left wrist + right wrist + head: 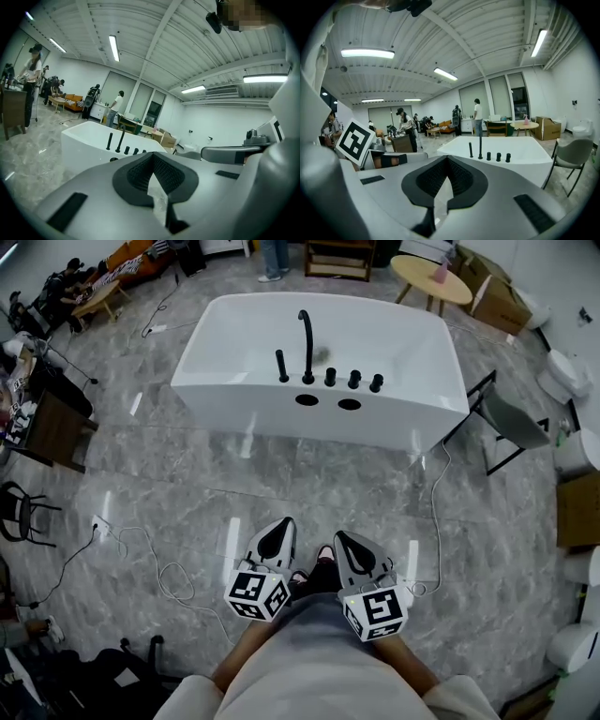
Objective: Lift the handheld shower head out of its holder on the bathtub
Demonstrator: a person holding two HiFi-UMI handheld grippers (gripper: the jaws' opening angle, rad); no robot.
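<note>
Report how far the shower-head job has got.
Done: nothing yet. The handheld shower head stands upright in its holder on the bathtub rim, left of the tall spout.
In hand: nothing. The left gripper and right gripper are held well back from the tub across the floor, jaws shut and empty.
Left: approach, open a gripper, grasp the shower head and lift it out.

shower head (281, 366) on tub (262, 413) rim, L of faucet (307, 338), chair (514, 420) R
</note>
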